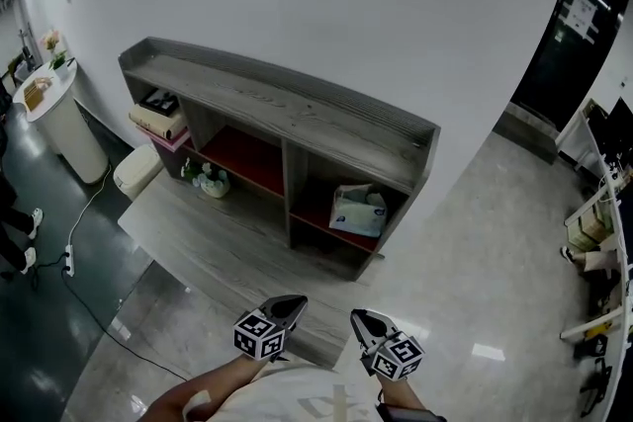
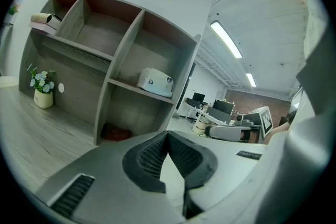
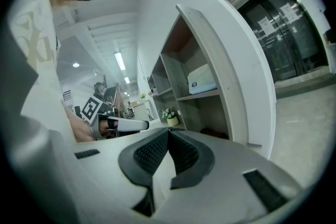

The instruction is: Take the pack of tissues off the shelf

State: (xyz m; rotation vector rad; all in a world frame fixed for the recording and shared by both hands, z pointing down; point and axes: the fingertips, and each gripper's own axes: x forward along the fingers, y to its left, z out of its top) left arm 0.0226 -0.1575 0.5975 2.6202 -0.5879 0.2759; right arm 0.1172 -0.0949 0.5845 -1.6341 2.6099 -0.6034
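While both tools hang low at the bottom centre of the head view, the pack of tissues [image 1: 358, 210] sits untouched in the right-hand compartment of the grey shelf [image 1: 297, 119], right of the frame's centre. In the left gripper view the pack [image 2: 155, 82] rests on the middle board of that column, with a dark red item [image 2: 116, 134] in the bay beneath. In the right gripper view it [image 3: 201, 79] appears right of centre, just behind the shelf's end wall.

The left gripper [image 1: 300, 299] and the right gripper [image 1: 354, 314] are both well apart from the shelf. Each has its fingers [image 2: 152, 157] pressed together on nothing, so the step in hand looks like the approach.

To do it well, the right gripper seems the better choice, being on the pack's side. Its fingers [image 3: 184, 152] would need to spread wide before entering the bay, then close across the pack's narrower faces. The soft wrapper will likely give, so a grip near the middle should hold best. A straight draw outward would clear the upright divider and the potted flowers [image 1: 211, 181] further left.
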